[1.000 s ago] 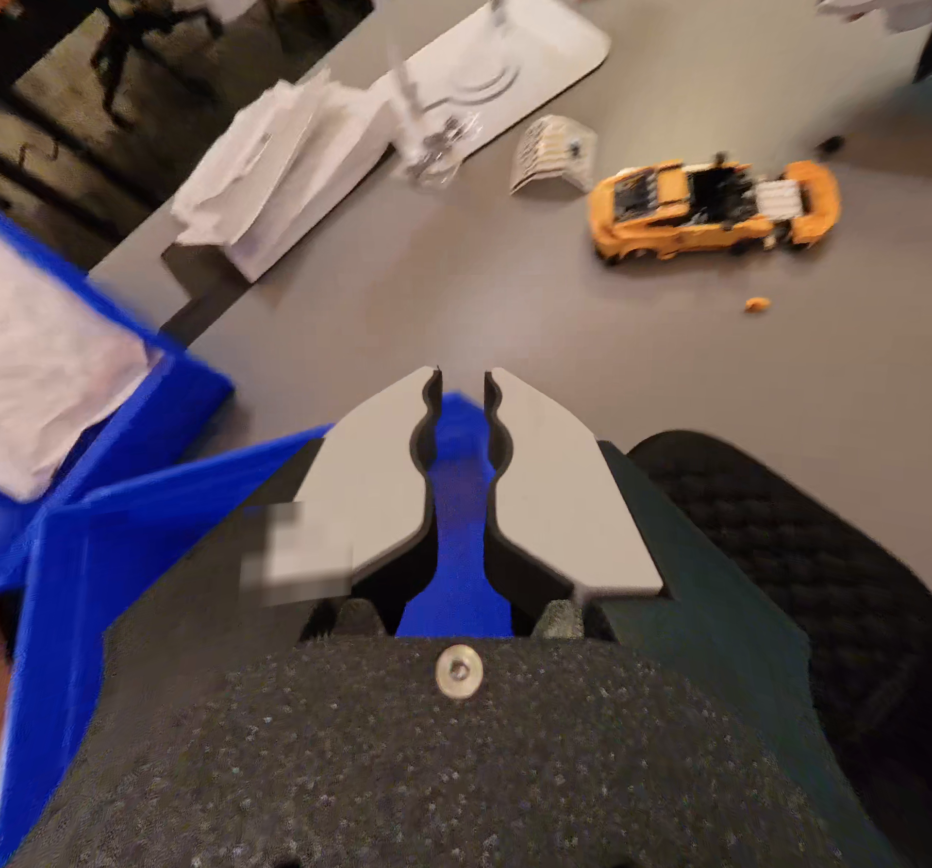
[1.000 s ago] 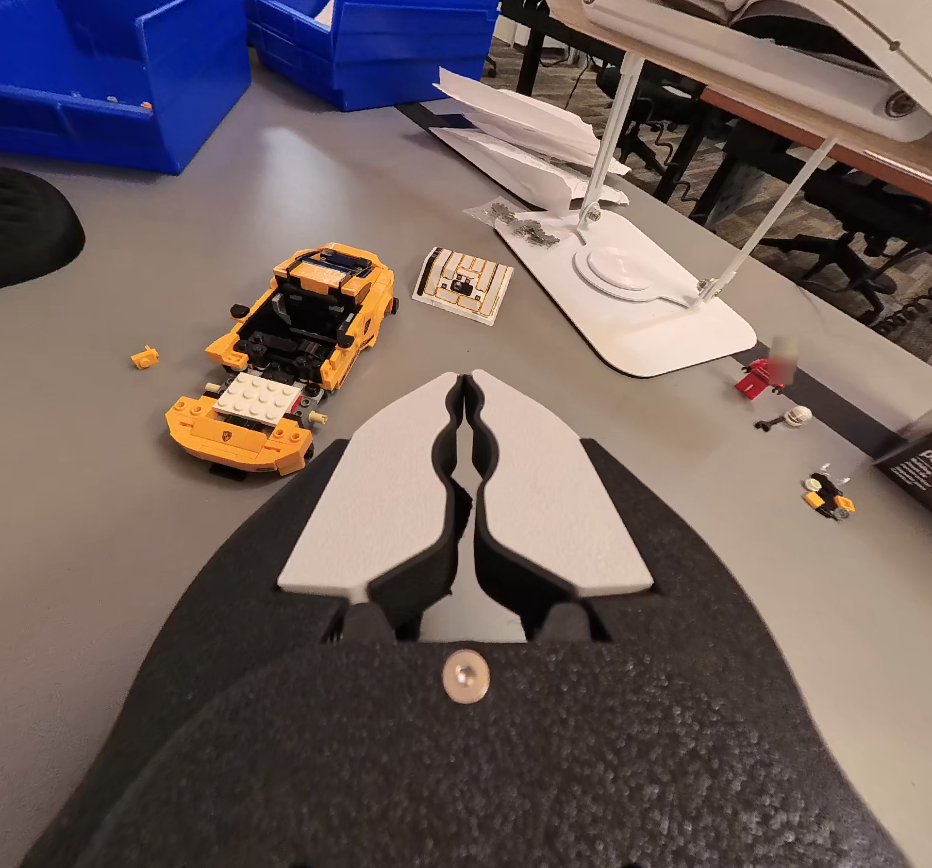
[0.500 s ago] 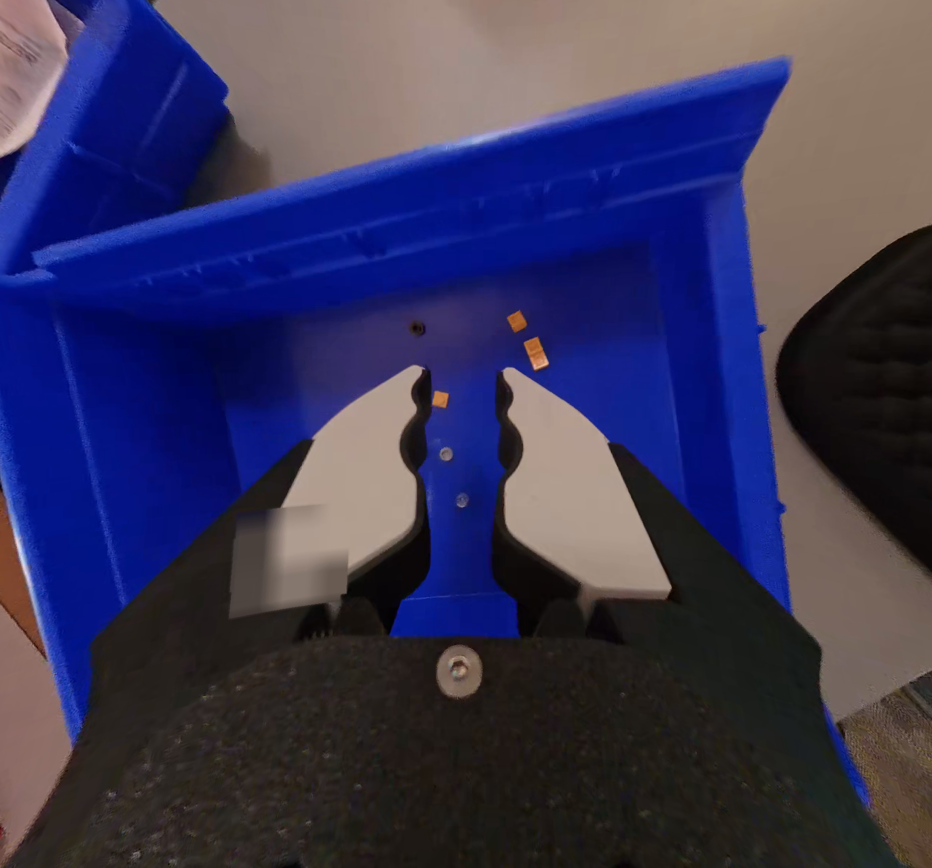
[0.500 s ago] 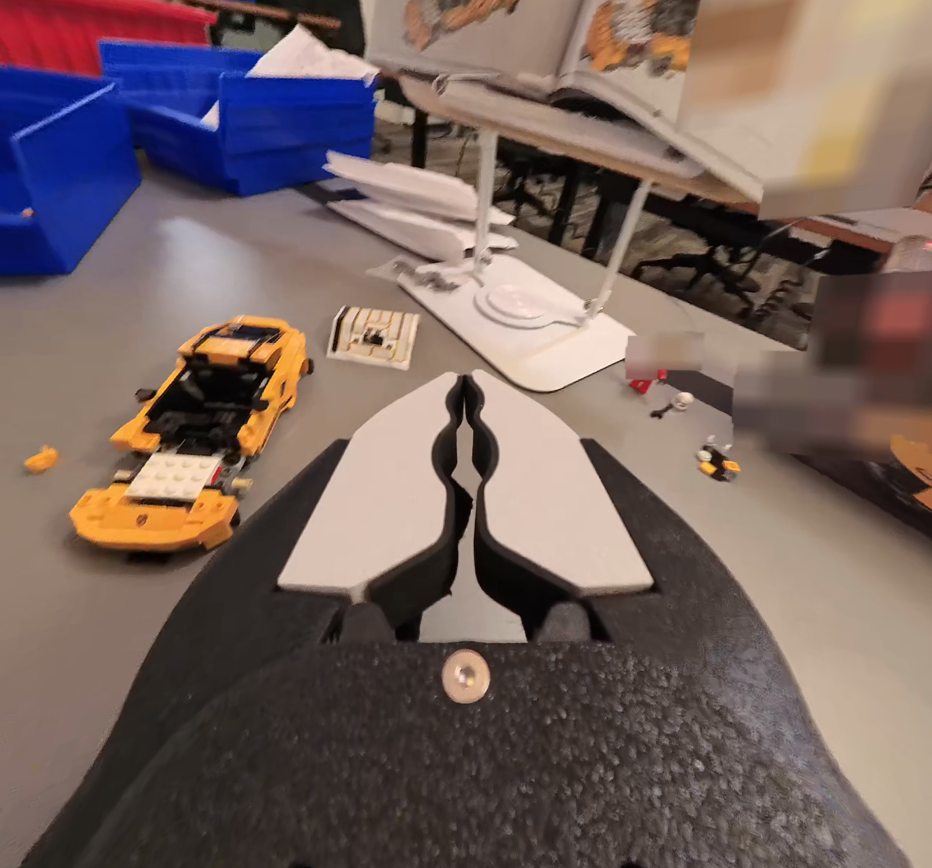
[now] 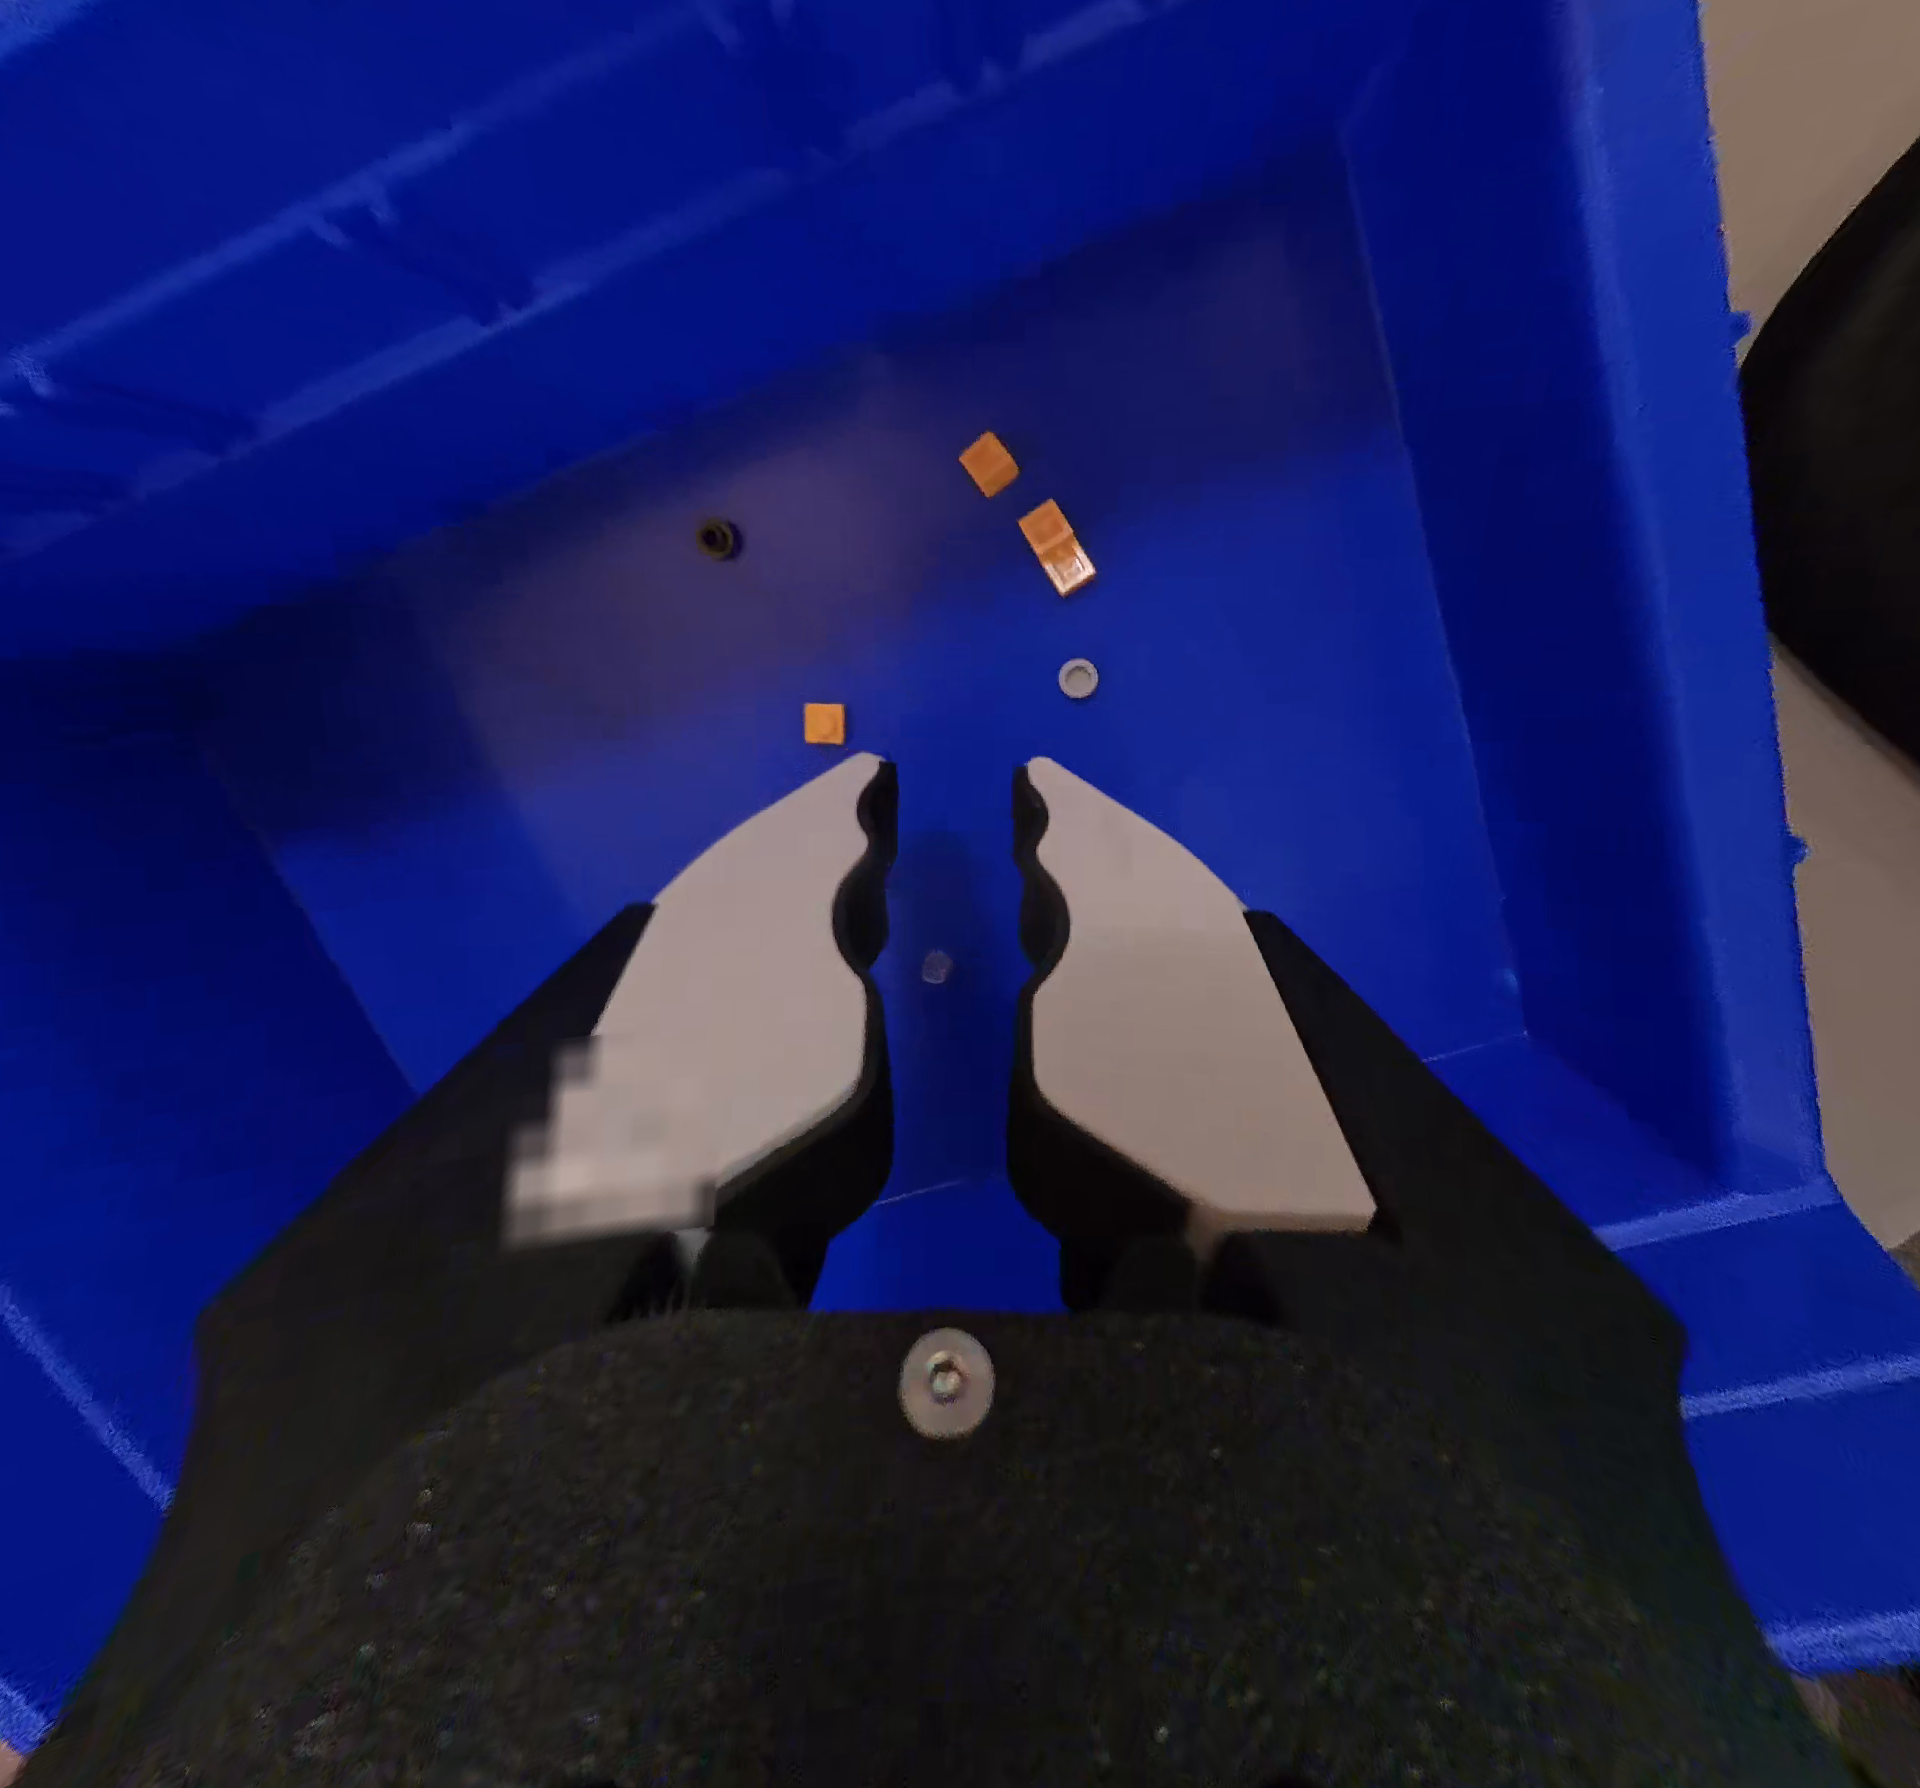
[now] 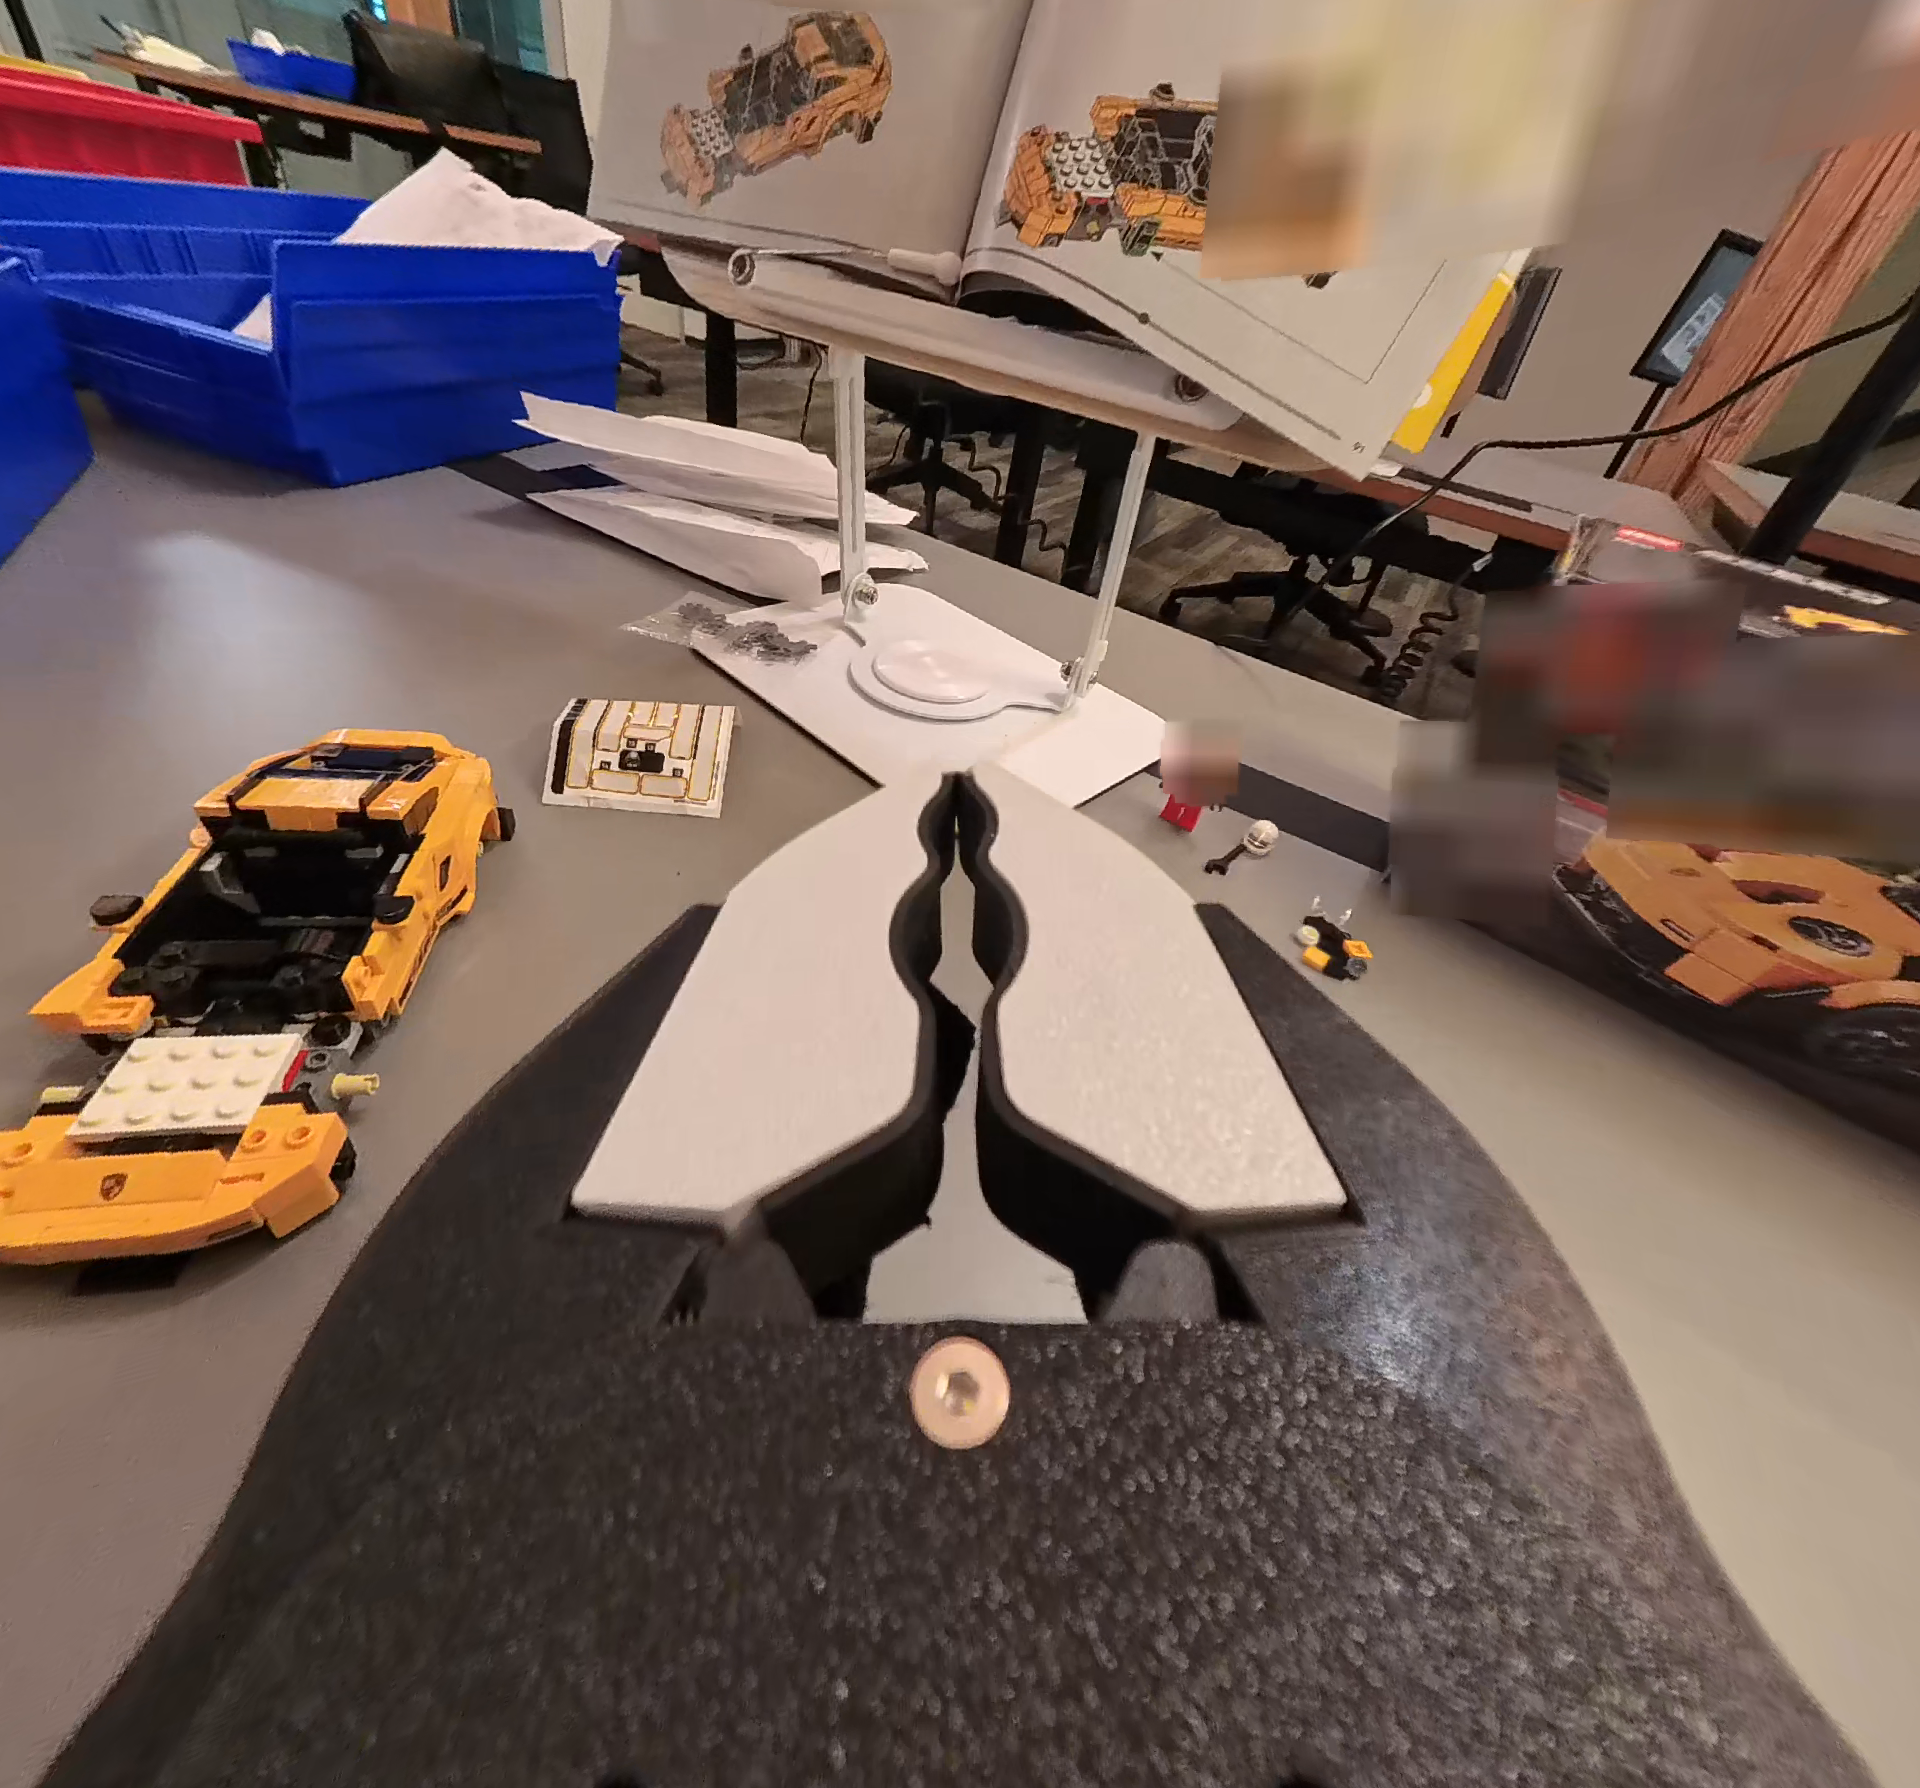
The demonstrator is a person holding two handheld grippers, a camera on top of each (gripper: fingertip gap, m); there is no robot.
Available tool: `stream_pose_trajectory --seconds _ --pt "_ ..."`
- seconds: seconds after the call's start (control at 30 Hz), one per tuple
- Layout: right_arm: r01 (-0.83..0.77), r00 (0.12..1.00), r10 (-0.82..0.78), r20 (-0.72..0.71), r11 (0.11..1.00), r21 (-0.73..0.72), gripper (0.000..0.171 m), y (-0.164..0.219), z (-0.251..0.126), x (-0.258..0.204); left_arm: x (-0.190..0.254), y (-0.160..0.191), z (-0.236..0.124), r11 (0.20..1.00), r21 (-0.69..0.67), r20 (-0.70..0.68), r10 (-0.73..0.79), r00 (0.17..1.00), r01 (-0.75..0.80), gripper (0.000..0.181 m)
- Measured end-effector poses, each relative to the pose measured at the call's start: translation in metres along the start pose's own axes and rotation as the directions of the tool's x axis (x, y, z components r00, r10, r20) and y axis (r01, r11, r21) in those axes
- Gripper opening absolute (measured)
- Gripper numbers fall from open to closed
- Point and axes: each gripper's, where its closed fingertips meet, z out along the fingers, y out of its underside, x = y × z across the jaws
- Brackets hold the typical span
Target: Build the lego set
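Left wrist view: left gripper hangs inside the blue bin, jaws parted and empty, just short of a small orange tile. Recommended: centre the tile between the tips, descend squarely, close gently; tiny parts skid. Right gripper, jaws pressed together on nothing, idles over the surface beside the orange Lego car.

The orange lego car runs off the picture's edge at 9 o'clock. A blue bin overflows the left wrist view on every side, its far wall smeared. Between the fingers lies a faint pale round piece, too blurred to identify.
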Motion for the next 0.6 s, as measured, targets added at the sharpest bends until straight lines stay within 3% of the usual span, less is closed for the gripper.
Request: stream_pose_trajectory --seconds 0.13,0.33,0.6 --pt "0.006 1.0 -0.006 0.018 1.0 -0.022 0.0 0.006 0.003 -0.003 -0.015 0.005 0.004 0.999 -0.045 0.072 0.007 0.997 -0.003 0.018" --pt "0.001 0.999 0.001 0.041 0.999 -0.048 0.0 0.012 0.006 -0.007 -0.026 0.006 0.02 0.996 -0.088 0.044 0.008 0.999 -0.004 0.022" --pt "-0.002 0.998 0.006 0.062 0.998 -0.064 0.0 0.015 0.007 -0.01 -0.027 0.003 0.027 0.996 -0.088 -0.036 -0.036 0.999 0.033 0.009"
